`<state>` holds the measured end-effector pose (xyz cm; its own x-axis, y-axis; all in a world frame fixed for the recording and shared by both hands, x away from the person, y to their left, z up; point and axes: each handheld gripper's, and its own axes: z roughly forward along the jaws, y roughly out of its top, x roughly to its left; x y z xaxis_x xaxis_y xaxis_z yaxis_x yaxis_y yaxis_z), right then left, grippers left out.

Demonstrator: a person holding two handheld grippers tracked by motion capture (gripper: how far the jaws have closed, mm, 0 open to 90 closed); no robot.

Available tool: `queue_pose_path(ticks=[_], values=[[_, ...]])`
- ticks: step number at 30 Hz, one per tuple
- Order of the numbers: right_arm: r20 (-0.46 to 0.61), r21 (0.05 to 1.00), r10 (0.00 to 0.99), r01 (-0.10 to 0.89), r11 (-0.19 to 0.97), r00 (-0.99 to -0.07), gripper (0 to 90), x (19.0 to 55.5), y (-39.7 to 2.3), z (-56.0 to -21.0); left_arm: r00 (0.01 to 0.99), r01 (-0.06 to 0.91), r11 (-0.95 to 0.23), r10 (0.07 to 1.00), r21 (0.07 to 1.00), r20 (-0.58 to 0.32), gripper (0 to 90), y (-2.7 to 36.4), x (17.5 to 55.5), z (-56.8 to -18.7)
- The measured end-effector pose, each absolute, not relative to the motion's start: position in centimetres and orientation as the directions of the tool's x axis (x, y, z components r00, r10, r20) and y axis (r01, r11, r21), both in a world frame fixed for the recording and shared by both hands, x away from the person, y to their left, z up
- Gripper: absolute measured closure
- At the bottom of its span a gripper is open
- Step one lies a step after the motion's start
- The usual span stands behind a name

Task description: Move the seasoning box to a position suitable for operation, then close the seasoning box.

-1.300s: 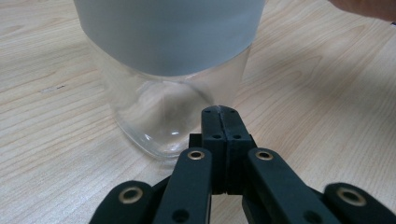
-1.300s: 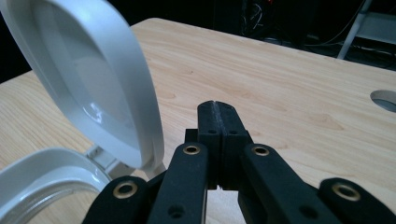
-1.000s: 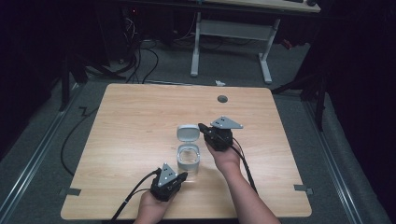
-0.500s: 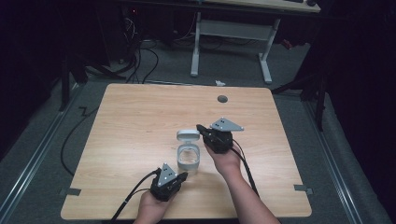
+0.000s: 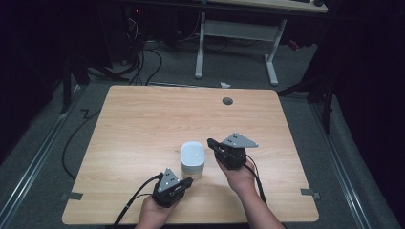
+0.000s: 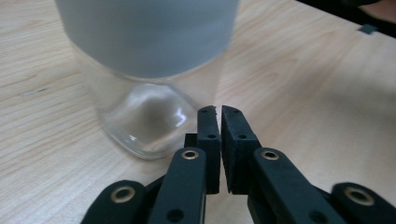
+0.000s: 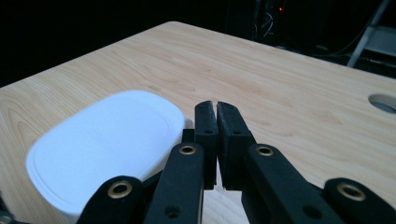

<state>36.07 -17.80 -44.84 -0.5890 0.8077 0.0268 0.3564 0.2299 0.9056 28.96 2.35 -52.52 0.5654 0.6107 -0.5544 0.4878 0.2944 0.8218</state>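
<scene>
On the light wooden surface (image 5: pixel 143 124) stands a clear glass jar with a white lid (image 5: pixel 192 159). The left claw (image 5: pixel 186 182) sits just beside its base, jaws pressed together, empty. The right claw (image 5: pixel 210 143) hovers beside the lid, likewise closed, holding nothing.

Jar (image 5: pixel 192 164) upright on table (image 5: pixel 143 129), near front edge, lid (image 5: pixel 192 152) on top. Left gripper (image 5: pixel 186 182) just before it; right gripper (image 5: pixel 210 142) just right of lid. Hole (image 5: pixel 227 101) far behind.
</scene>
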Motion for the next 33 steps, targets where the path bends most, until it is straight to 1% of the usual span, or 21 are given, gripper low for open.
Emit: queue_pose_path(ticks=[2, 7, 8, 9, 10, 11, 14, 15, 16, 17, 18, 21, 23, 24, 25, 26, 30, 31, 32, 33], values=[[0.033, 0.905, 0.815, 0.364, 0.222, -0.578, 87.1, 36.0, -18.5, -45.1, 0.571, 0.485, 0.296, 0.606, 0.823, -0.554, 85.1, 2.8, 28.8, -52.2], [0.044, 0.894, 0.836, 0.396, 0.211, -0.547, 84.6, 35.8, -20.3, -45.8, 0.582, 0.458, 0.275, 0.626, 0.846, -0.519, 80.8, 4.1, 28.7, -51.6], [0.045, 0.888, 0.842, 0.408, 0.212, -0.537, 82.4, 35.7, -20.9, -46.3, 0.586, 0.448, 0.27, 0.632, 0.852, -0.508, 77.7, 4.5, 28.7, -51.5], [0.045, 0.888, 0.842, 0.408, 0.212, -0.537, 82.4, 35.7, -20.9, -46.3, 0.588, 0.439, 0.261, 0.64, 0.86, -0.494, 77.7, 4.8, 28.8, -51.4], [0.044, 0.882, 0.851, 0.421, 0.213, -0.522, 79.8, 35.7, -21.5, -46.8, 0.593, 0.424, 0.241, 0.655, 0.873, -0.468, 74.1, 5.5, 28.9, -51.3], [0.052, 0.879, 0.857, 0.431, 0.205, -0.513, 79.3, 35.6, -21.9, -47.0, 0.591, 0.424, 0.235, 0.66, 0.875, -0.464, 71.8, 5.9, 29.0, -51.3], [0.059, 0.874, 0.866, 0.445, 0.196, -0.497, 77.4, 35.7, -22.6, -47.6, 0.58, 0.412, 0.23, 0.68, 0.882, -0.448, 68.1, 6.6, 29.3, -51.3], [0.062, 0.869, 0.87, 0.454, 0.194, -0.49, 76.3, 35.7, -23.0, -47.8, 0.577, 0.404, 0.227, 0.688, 0.886, -0.439, 68.1, 7.0, 29.5, -51.3], [0.06, 0.866, 0.872, 0.459, 0.196, -0.485, 74.9, 35.7, -23.3, -48.0, 0.572, 0.398, 0.223, 0.698, 0.89, -0.431, 66.5, 7.4, 29.7, -51.3], [0.059, 0.861, 0.878, 0.469, 0.196, -0.476, 70.9, 35.8, -23.9, -48.5, 0.568, 0.389, 0.222, 0.707, 0.894, -0.422, 63.2, 7.8, 30.0, -51.2], [0.059, 0.861, 0.878, 0.469, 0.196, -0.476, 70.9, 35.8, -23.9, -48.5, 0.561, 0.382, 0.219, 0.717, 0.898, -0.414, 63.2, 8.2, 30.2, -51.2], [0.06, 0.854, 0.89, 0.485, 0.189, -0.452, 64.2, 35.9, -24.9, -49.1, 0.524, 0.377, 0.258, 0.732, 0.89, -0.434, 60.1, 9.6, 31.1, -51.0], [0.069, 0.847, 0.903, 0.503, 0.171, -0.424, 58.4, 35.8, -25.9, -49.6, 0.492, 0.36, 0.262, 0.762, 0.895, -0.421, 58.3, 11.0, 31.9, -51.2], [0.069, 0.847, 0.903, 0.503, 0.171, -0.424, 58.4, 35.8, -25.9, -49.6, 0.492, 0.36, 0.262, 0.762, 0.895, -0.421, 57.6, 11.0, 31.9, -51.2], [0.059, 0.846, 0.913, 0.506, 0.17, -0.405, 54.5, 35.7, -26.7, -50.0, 0.462, 0.359, 0.256, 0.786, 0.898, -0.409, 56.9, 12.0, 32.5, -51.7], [0.059, 0.846, 0.913, 0.506, 0.17, -0.405, 54.5, 35.7, -26.7, -50.0, 0.462, 0.359, 0.256, 0.786, 0.898, -0.409, 56.2, 12.0, 32.5, -51.7], [0.052, 0.842, 0.937, 0.52, 0.145, -0.345, 47.8, 35.3, -28.5, -50.9, 0.387, 0.36, 0.247, 0.838, 0.9, -0.385, 54.8, 14.3, 33.6, -52.8], [0.04, 0.843, 0.945, 0.519, 0.143, -0.325, 45.1, 35.0, -29.5, -51.2, 0.354, 0.351, 0.239, 0.861, 0.905, -0.365, 54.2, 15.5, 34.0, -53.0], [0.04, 0.843, 0.945, 0.519, 0.143, -0.325, 45.1, 35.0, -29.5, -51.2, 0.354, 0.351, 0.239, 0.861, 0.905, -0.365, 53.8, 15.5, 34.0, -53.0], [0.037, 0.843, 0.951, 0.521, 0.136, -0.307, 42.8, 34.5, -30.4, -51.6, 0.319, 0.337, 0.225, 0.886, 0.914, -0.336, 53.4, 16.8, 34.3, -53.3]])
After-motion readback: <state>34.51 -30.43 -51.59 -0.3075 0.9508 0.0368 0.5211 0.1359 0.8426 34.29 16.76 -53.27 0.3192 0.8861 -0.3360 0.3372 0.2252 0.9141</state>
